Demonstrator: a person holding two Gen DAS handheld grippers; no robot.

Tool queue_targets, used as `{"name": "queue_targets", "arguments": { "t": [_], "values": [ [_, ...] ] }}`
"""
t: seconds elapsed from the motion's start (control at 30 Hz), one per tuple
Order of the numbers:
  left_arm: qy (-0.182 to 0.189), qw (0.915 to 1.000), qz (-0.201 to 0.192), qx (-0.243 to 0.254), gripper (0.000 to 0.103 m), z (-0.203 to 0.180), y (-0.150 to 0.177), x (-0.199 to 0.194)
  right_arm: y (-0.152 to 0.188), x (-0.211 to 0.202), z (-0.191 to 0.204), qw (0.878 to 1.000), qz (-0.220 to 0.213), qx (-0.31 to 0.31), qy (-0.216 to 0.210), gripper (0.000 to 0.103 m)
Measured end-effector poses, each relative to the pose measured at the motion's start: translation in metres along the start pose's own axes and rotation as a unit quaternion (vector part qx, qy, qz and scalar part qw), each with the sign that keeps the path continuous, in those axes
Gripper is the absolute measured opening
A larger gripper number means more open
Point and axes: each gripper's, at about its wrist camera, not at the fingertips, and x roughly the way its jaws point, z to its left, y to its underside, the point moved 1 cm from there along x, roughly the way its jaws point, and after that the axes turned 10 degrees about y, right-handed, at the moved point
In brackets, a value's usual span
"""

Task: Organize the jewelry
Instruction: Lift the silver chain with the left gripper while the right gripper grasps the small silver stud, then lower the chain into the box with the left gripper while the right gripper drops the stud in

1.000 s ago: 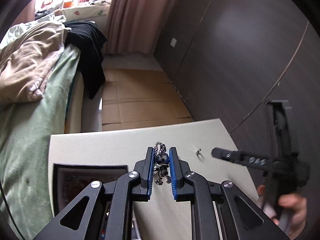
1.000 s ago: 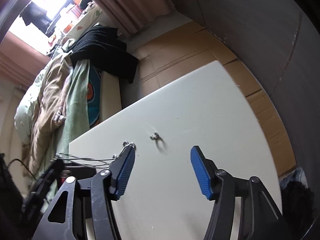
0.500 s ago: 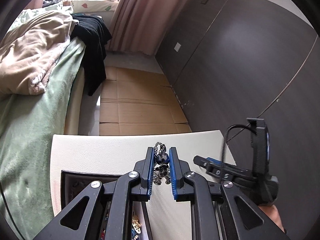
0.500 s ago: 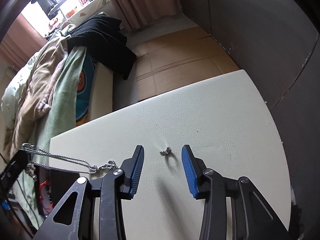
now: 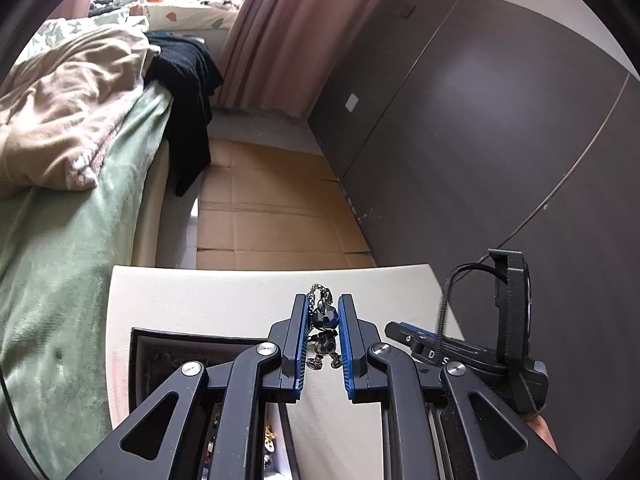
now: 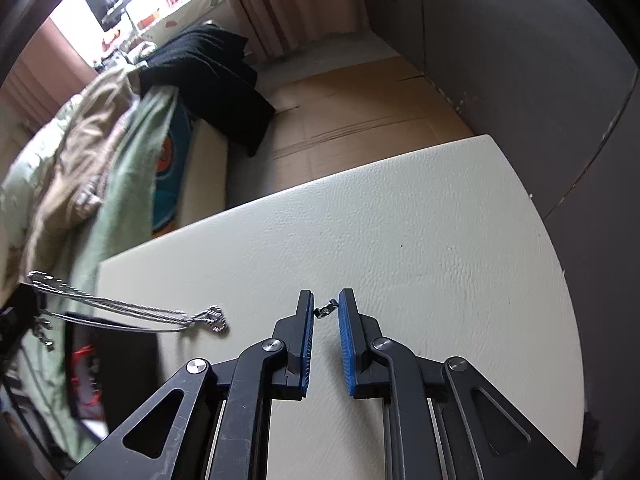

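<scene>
While pendant (image 5: 322, 328) sits between left claw (image 5: 323, 336) pads

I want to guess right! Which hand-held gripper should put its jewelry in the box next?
Probably left. The left hand-held gripper already clamps the necklace just above the open jewelry box; the right sits farther off.

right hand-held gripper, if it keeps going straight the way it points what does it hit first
The small metal piece between the tips of the right hand-held gripper. Past it, only bare table is visible, though depth is hard to judge.

Home bedroom: unmade bed (image 5: 60, 168), curtain (image 5: 280, 32), wardrobe doors (image 5: 480, 140)
</scene>
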Motion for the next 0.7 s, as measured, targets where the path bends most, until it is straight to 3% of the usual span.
{"name": "queue_targets", "arguments": {
  "t": [0.33, 0.7],
  "values": [
    [0.009, 0.9978, -0.062, 0.023, 0.015, -0.03, -0.005, -0.058, 0.02, -0.045, 0.0, 0.998, -0.022, 0.005, -0.065, 0.014],
    [0.014, 0.9907, -0.128, 0.045, 0.015, -0.051, -0.018, -0.118, 0.037, -0.101, 0.028, 0.988, -0.072, -0.029, -0.131, 0.014]
  ]
}}
